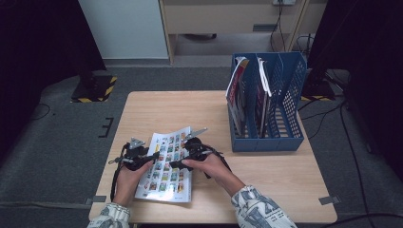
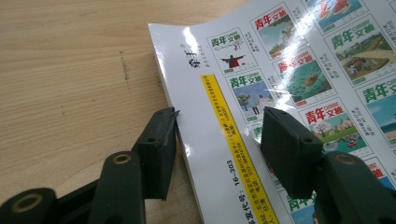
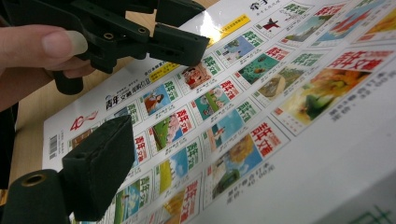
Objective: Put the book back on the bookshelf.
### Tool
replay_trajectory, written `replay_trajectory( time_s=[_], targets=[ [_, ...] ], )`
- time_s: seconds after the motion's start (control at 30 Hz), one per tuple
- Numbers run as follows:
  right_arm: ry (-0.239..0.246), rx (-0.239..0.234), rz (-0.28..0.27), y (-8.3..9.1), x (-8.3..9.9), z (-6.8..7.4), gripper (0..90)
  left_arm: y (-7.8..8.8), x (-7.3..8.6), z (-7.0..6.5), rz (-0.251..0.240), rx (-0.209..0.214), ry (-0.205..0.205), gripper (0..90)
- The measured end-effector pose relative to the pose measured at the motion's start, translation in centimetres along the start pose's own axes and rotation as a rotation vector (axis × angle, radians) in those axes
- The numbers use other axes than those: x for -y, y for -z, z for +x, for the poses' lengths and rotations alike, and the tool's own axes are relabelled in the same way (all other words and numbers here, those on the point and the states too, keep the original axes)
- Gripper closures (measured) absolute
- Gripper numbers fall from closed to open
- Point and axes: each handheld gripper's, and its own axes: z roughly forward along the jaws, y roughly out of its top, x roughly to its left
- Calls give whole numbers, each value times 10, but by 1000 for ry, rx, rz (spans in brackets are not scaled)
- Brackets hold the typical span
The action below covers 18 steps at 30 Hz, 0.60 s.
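A glossy magazine (image 1: 166, 167) with rows of small cover pictures lies flat on the near part of the wooden table (image 1: 161, 109). My left gripper (image 1: 153, 157) is at its left edge. In the left gripper view the jaws of the left gripper (image 2: 219, 135) straddle the spine edge of the magazine (image 2: 289, 60), one finger (image 2: 159, 149) against the edge on the table side, the other over the cover, with a gap between. My right gripper (image 1: 180, 160) reaches over the magazine's right half. Its one visible finger (image 3: 100, 168) stands wide above the magazine (image 3: 243, 107); the other is hidden by the blurred near edge. The left gripper (image 3: 187, 28) shows opposite.
A blue slotted file holder (image 1: 266, 141) stands at the table's right side, with several magazines (image 1: 237, 90) upright in its left slots. A hand (image 3: 42, 44) grips the left tool. Bare wood lies behind and to the left of the magazine.
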Motion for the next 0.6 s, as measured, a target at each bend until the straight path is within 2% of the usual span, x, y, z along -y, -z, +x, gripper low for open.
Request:
replay_trajectory(
  time_s=[0.13,0.3,0.47,0.5,0.53,0.6],
  targets=[
    [-19,-7,-3,-5,-2,-1,123,3,-1,0,-12,-9,0,536],
    [-36,-5,24,-10,-10,2,108,4,-1,4,-16,-8,17,602],
    [-52,3,38,-8,-10,1,208,5,-1,6,-18,-13,26,673],
    [-64,4,36,-7,-9,0,227,6,-2,6,-26,-21,22,695],
    [-73,4,34,-6,-9,-1,252,8,-3,7,-38,-23,22,763],
    [-82,8,34,-5,-8,-1,278,10,-4,7,-49,-5,38,852]
  ],
)
